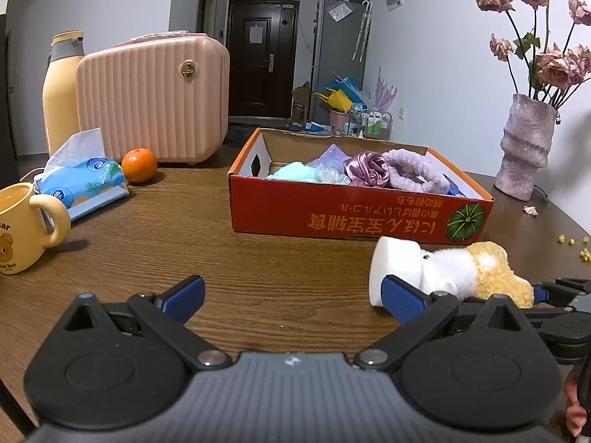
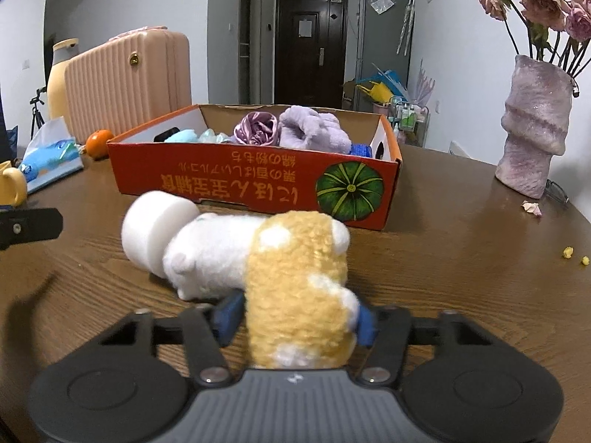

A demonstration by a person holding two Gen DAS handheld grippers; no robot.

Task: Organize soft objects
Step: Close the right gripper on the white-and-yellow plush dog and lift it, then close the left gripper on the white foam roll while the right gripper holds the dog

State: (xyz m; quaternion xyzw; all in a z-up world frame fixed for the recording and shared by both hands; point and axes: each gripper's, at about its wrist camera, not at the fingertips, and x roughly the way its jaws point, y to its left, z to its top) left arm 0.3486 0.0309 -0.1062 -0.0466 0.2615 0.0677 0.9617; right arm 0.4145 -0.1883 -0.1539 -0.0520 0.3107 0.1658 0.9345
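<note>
A white and yellow plush toy [image 2: 258, 258] with a white cylindrical cap lies on the wooden table in front of the red cardboard box [image 2: 258, 181]. My right gripper [image 2: 295, 317] is shut on the toy's yellow end. The toy also shows in the left wrist view [image 1: 443, 273], right of my left gripper [image 1: 291, 295], which is open and empty just above the table. The box [image 1: 332, 214] holds a purple satin scrunchie [image 1: 367, 168], a lilac fluffy headband [image 1: 417, 173], a light blue soft item [image 1: 295, 171] and other soft things.
A pink ribbed case [image 1: 151, 99], a yellow bottle [image 1: 61, 88], an orange [image 1: 139, 165], a tissue pack [image 1: 81, 181] and a yellow mug [image 1: 22, 225] stand at the left. A vase of dried roses [image 1: 524, 144] stands at the right. Crumbs [image 1: 572, 243] lie near the right edge.
</note>
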